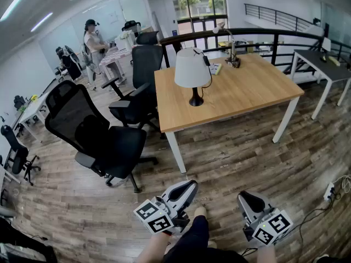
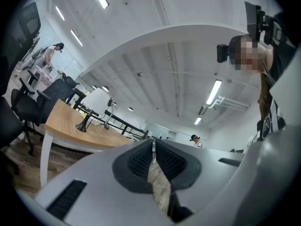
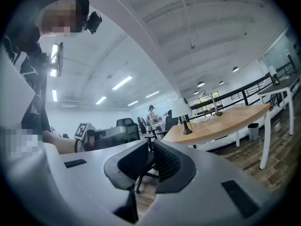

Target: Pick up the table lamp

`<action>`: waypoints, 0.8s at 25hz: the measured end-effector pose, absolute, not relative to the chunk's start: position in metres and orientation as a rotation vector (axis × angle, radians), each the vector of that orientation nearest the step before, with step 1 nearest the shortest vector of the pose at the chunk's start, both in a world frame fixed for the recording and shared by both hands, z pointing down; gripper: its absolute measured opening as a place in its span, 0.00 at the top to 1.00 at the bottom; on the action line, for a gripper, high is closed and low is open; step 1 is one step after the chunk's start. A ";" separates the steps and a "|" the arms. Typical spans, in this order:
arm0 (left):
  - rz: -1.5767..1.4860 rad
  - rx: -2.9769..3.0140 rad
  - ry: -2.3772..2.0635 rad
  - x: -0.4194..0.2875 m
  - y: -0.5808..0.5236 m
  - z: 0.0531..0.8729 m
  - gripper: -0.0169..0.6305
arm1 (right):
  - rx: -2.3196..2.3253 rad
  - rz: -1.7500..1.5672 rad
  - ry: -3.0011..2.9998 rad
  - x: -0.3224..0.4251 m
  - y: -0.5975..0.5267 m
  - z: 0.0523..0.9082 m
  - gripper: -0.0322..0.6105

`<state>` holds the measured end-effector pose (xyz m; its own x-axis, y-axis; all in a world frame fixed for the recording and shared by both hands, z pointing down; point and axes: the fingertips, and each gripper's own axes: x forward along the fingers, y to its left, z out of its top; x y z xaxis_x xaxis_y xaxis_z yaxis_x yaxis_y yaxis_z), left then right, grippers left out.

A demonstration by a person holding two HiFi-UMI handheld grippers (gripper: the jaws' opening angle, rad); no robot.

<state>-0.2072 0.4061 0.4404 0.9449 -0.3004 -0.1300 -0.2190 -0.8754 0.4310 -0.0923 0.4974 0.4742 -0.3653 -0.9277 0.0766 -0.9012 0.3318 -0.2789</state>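
The table lamp (image 1: 192, 68), with a white shade and a black stem and foot, stands upright near the left end of the wooden table (image 1: 247, 89). Both grippers hang low over the floor, well short of the table. My left gripper (image 1: 190, 187) is shut with nothing in it and points toward the table. My right gripper (image 1: 248, 197) also has its jaws together and holds nothing. In the left gripper view the lamp (image 2: 96, 101) is small and far off to the left of the shut gripper (image 2: 153, 146). In the right gripper view the lamp (image 3: 181, 109) stands beyond the gripper (image 3: 151, 145).
A black office chair (image 1: 96, 133) stands left of the table and another (image 1: 141, 84) behind it. A small desk lamp (image 1: 231, 47) and a power strip (image 1: 215, 68) sit at the table's far edge. A white table (image 1: 323, 64) is at right, a black railing (image 1: 263, 33) behind, a person (image 1: 93, 43) far back.
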 end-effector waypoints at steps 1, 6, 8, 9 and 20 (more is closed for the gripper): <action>-0.269 2.690 -0.372 -0.204 0.400 0.439 0.93 | -1.716 -0.411 2.497 -0.091 0.490 0.474 0.86; -0.270 2.677 -0.374 -0.194 0.358 0.448 0.93 | -1.734 -0.404 2.530 -0.082 0.447 0.479 0.86; -0.277 2.657 -0.394 -0.194 0.338 0.452 0.94 | -1.723 -0.427 2.540 -0.078 0.428 0.483 0.86; -0.283 2.651 -0.402 -0.193 0.327 0.453 0.93 | -1.718 -0.438 2.541 -0.076 0.418 0.484 0.86; -0.304 2.629 -0.394 -0.176 0.222 0.451 0.94 | -1.710 -0.474 2.528 -0.059 0.303 0.481 0.86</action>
<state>-0.1757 0.2224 0.4508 0.9345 -0.3250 -0.1449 -0.2230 -0.8523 0.4732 -0.0592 0.3033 0.4807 -0.3859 -0.9139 0.1260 -0.8975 0.3403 -0.2806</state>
